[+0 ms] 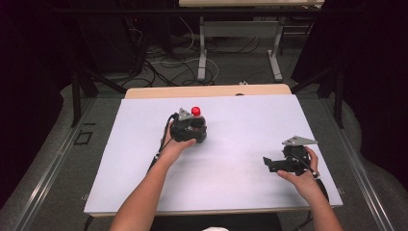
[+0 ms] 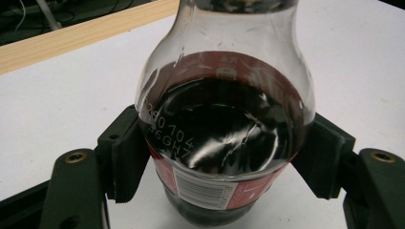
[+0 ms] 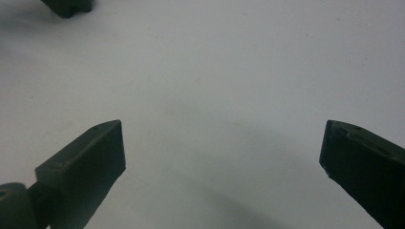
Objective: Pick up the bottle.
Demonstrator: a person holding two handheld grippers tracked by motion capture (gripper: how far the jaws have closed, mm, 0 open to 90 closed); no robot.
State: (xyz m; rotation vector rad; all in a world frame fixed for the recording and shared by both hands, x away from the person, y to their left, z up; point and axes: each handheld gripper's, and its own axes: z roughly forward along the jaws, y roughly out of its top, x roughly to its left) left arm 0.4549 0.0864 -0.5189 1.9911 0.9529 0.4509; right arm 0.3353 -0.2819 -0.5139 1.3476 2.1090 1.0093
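Table (image 1: pixel 144 159) surface, white and flat, carries the bottle (image 2: pixel 224 138) upright near its centre, toward the far edge. The left gripper (image 2: pixel 224 157) pinches the bottle's dark-filled body, one pad on each side at the label. Keep this grip level and lift straight to avoid tilting. The right gripper (image 3: pixel 222 157), jaws spread and empty, rests right of the bottle, well apart.

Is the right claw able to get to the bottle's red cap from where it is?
Probably yes. The right claw is open and holds nothing, and bare table lies between it and the bottle. The left claw grips only the bottle's body, so the red cap on top looks free.
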